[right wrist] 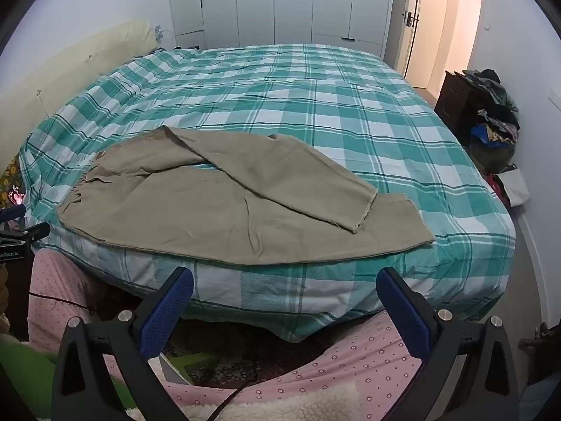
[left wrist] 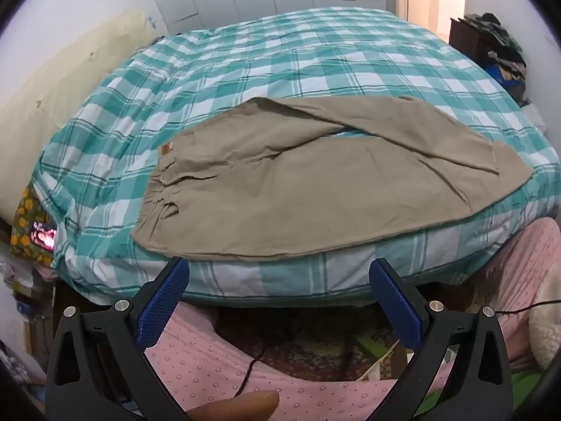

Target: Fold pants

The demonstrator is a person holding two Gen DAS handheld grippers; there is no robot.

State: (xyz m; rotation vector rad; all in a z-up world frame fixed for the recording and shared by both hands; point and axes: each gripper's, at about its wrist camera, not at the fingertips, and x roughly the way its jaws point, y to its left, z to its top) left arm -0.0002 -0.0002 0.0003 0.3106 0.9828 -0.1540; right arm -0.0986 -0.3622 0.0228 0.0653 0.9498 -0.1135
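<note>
Khaki pants (left wrist: pixel 298 182) lie on the near part of a bed with a green-and-white checked cover (left wrist: pixel 280 63), waistband to the left, legs to the right. One leg is folded diagonally over the other; they also show in the right wrist view (right wrist: pixel 217 203). My left gripper (left wrist: pixel 278 273) is open and empty, below the bed's near edge, short of the pants. My right gripper (right wrist: pixel 285 282) is open and empty, also in front of the bed edge (right wrist: pixel 280 291), below the leg hems.
Pink dotted fabric (left wrist: pixel 217 365) and a dark cable (left wrist: pixel 252 368) lie below the grippers. A cream headboard (left wrist: pixel 52 105) is at left. A pile of clothes on a dark cabinet (right wrist: pixel 491 119) stands at right. White wardrobes (right wrist: pixel 280 3) and a door are behind the bed.
</note>
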